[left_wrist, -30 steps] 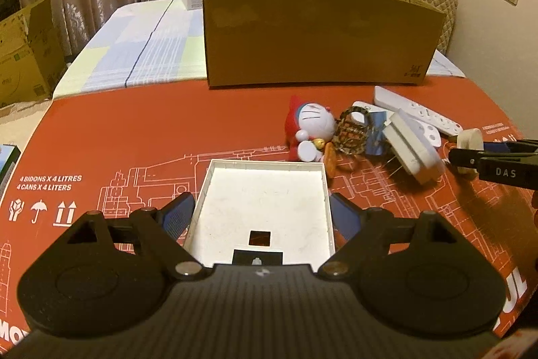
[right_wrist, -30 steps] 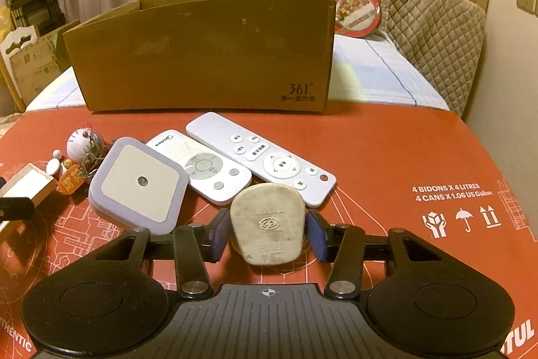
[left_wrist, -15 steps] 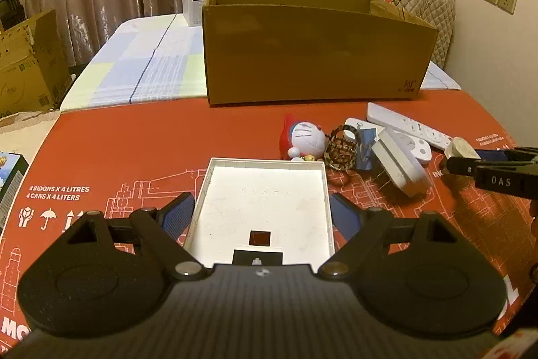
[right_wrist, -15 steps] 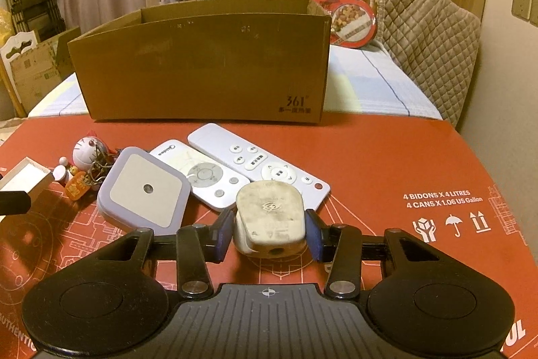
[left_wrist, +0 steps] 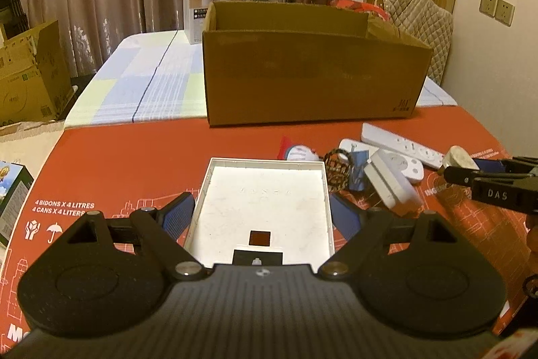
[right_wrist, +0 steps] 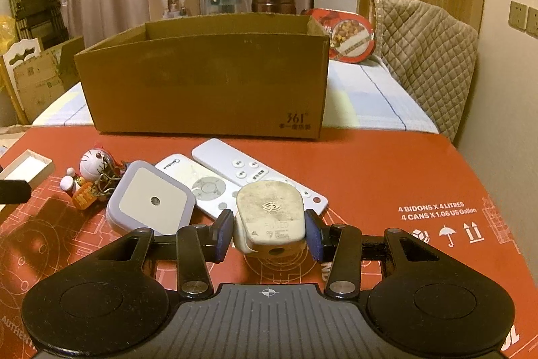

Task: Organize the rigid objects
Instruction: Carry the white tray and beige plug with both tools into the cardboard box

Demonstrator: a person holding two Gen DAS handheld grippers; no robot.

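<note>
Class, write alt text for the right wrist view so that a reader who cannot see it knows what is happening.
The right gripper grips a worn white plug above a red table mat. Beyond it lie two white remotes, a square night light and a small cat figurine. An open cardboard box stands behind them.

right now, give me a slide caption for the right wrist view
Right tool grips a white fused plug above the red mat, facing the open cardboard box.
</note>
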